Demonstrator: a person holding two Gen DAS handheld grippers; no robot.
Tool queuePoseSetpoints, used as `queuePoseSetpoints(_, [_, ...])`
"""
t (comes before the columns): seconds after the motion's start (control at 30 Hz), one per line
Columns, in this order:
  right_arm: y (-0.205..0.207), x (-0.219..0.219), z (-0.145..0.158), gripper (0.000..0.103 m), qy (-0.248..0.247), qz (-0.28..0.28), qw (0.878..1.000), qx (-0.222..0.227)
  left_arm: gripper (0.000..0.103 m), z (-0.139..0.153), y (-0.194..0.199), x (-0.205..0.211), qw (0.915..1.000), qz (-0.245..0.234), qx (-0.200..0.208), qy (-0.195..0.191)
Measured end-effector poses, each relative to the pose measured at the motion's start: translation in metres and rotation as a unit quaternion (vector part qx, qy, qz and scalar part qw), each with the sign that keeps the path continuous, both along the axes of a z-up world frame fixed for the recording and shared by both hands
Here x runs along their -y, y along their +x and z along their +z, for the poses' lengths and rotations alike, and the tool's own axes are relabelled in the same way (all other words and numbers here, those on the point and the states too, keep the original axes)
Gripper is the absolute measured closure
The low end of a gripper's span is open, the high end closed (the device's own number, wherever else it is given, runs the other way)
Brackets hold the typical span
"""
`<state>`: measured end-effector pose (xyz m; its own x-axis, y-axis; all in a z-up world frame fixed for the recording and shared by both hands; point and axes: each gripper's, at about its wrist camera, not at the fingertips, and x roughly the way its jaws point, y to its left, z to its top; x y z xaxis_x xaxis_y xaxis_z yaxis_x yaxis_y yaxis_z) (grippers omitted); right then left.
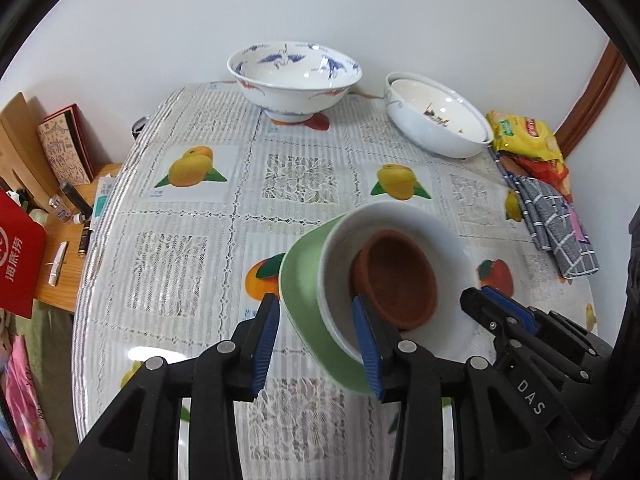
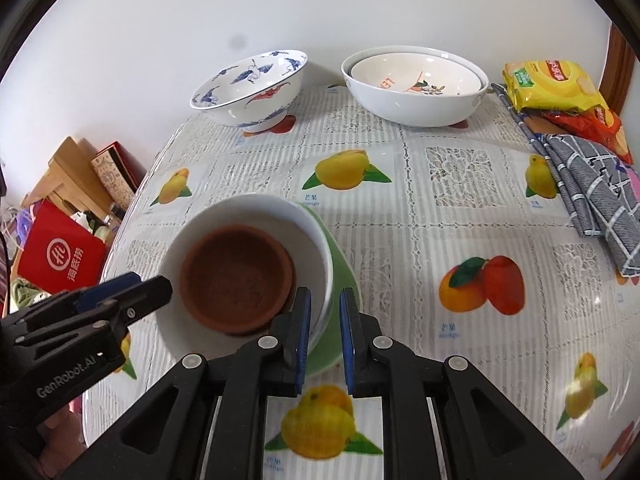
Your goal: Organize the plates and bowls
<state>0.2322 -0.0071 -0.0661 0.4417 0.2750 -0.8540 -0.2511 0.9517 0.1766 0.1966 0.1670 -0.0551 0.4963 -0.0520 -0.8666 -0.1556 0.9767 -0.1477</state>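
A stack sits near the table's front: a brown clay dish [image 1: 396, 276] [image 2: 236, 278] inside a white bowl [image 1: 400, 220] [image 2: 244, 210], on a green plate [image 1: 300, 280] [image 2: 340, 276]. My left gripper [image 1: 316, 344] is open, its fingers astride the stack's left rim. My right gripper [image 2: 324, 328] straddles the right rim of the white bowl and green plate with a narrow gap; it also shows in the left wrist view [image 1: 492, 304]. A blue-patterned bowl [image 1: 294, 80] [image 2: 250, 88] and nested white bowls [image 1: 436, 120] [image 2: 416, 84] stand at the far edge.
The round table [image 1: 192, 240] [image 2: 440, 208] has a fruit-print cloth. Snack bags [image 1: 528, 140] [image 2: 560, 92] and a grey checked towel [image 1: 556, 228] [image 2: 596, 200] lie at its right. A side table with boxes and a red bag [image 1: 20, 252] [image 2: 60, 256] stands left.
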Motion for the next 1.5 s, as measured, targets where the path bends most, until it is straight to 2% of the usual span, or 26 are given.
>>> queuePoseSetpoints(0.27, [-0.044, 0.031, 0.031, 0.074, -0.001, -0.018, 0.999, 0.034, 0.06, 0.025, -0.039, 0.023, 0.9993, -0.011, 0.036, 0.002])
queuePoseSetpoints(0.33, [-0.057, 0.041, 0.039, 0.064, -0.011, -0.027, 0.998, 0.047, 0.059, 0.032, -0.05, 0.034, 0.9986, -0.019, 0.048, 0.005])
queuePoseSetpoints(0.37, [-0.066, 0.047, 0.044, 0.062, -0.018, -0.032, 0.998, 0.054, 0.056, 0.035, -0.055, 0.038, 0.9983, -0.02, 0.054, 0.008])
queuePoseSetpoints(0.5, [-0.09, 0.064, 0.056, 0.061, -0.038, -0.045, 0.996, 0.069, 0.048, 0.048, -0.081, 0.061, 0.9961, -0.032, 0.081, 0.015])
queuePoseSetpoints(0.57, [-0.103, 0.075, 0.061, 0.061, -0.043, -0.053, 0.995, 0.078, 0.04, 0.054, -0.09, 0.069, 0.9954, -0.037, 0.088, 0.014])
queuePoseSetpoints(0.63, [-0.117, 0.085, 0.066, 0.061, -0.042, -0.061, 0.994, 0.085, 0.04, 0.061, -0.104, 0.078, 0.9938, -0.044, 0.1, 0.016])
queuePoseSetpoints(0.73, [-0.133, 0.097, 0.071, 0.06, -0.047, -0.073, 0.993, 0.084, 0.034, 0.071, -0.123, 0.09, 0.9917, -0.048, 0.116, 0.028])
queuePoseSetpoints(0.77, [-0.139, 0.101, 0.073, 0.057, -0.048, -0.079, 0.992, 0.085, 0.032, 0.073, -0.127, 0.092, 0.9911, -0.047, 0.12, 0.031])
queuePoseSetpoints(0.83, [-0.151, 0.107, 0.077, 0.037, -0.051, -0.086, 0.991, 0.091, 0.027, 0.078, -0.14, 0.096, 0.9901, -0.042, 0.129, 0.035])
queuePoseSetpoints(0.93, [-0.168, 0.114, 0.083, 0.021, -0.056, -0.097, 0.988, 0.105, 0.019, 0.082, -0.154, 0.101, 0.9886, -0.042, 0.139, 0.04])
queuePoseSetpoints(1.03, [-0.183, 0.122, 0.089, 0.014, -0.056, -0.107, 0.986, 0.115, 0.014, 0.087, -0.167, 0.109, 0.9865, -0.045, 0.148, 0.054])
queuePoseSetpoints(1.13, [-0.197, 0.131, 0.092, 0.009, -0.05, -0.12, 0.984, 0.122, 0.009, 0.091, -0.181, 0.114, 0.9849, -0.045, 0.155, 0.06])
queuePoseSetpoints(1.5, [-0.236, 0.153, 0.096, 0.009, -0.054, -0.148, 0.979, 0.13, 0.008, 0.096, -0.213, 0.121, 0.9827, -0.037, 0.167, 0.071])
